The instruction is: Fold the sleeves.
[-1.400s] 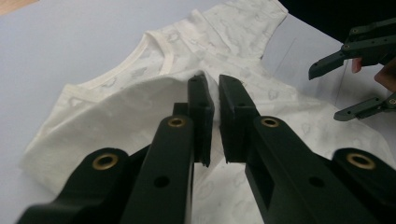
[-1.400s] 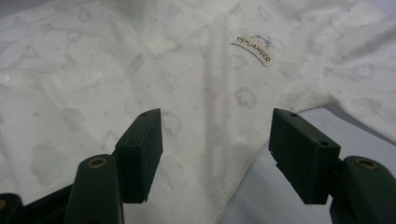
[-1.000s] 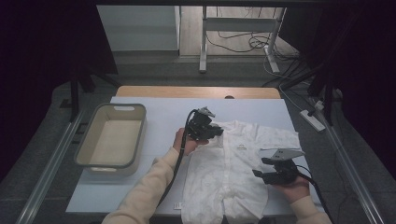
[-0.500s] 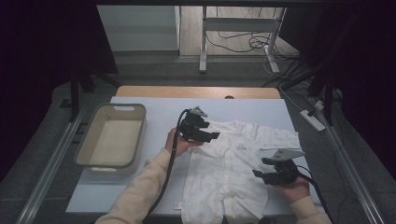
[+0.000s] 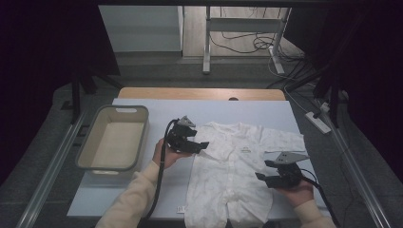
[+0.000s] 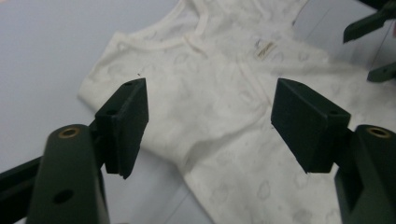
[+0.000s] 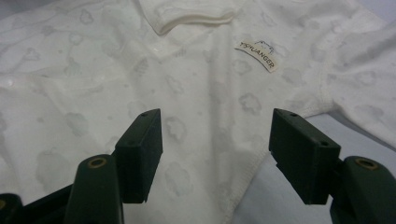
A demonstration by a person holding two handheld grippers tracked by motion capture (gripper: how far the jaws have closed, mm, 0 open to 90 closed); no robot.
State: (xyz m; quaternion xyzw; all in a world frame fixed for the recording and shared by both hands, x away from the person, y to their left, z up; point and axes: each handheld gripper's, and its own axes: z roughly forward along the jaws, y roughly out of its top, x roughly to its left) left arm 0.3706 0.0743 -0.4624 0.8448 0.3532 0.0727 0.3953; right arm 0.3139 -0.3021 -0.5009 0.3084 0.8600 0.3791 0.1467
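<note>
A lab or recording studio is suggested rather than a home. A work table (image 5: 142, 190) covered by a pale blue sheet is set on a grey floor and is flanked by metal rails (image 5: 47, 175) on both sides. Dark curtains or panels (image 5: 43, 42) are hung around the station, so that only the table is lit. Behind it, the white legs of a desk frame (image 5: 207, 42) are seen, with loose cables (image 5: 237, 45) trailed across the wooden floor and a power strip (image 5: 317, 122) laid at the right.

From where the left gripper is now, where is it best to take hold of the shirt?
Probably the near sleeve. It lies flat, its free edge facing the open left gripper, so come from that side, low, one jaw slipping under the edge.
</note>
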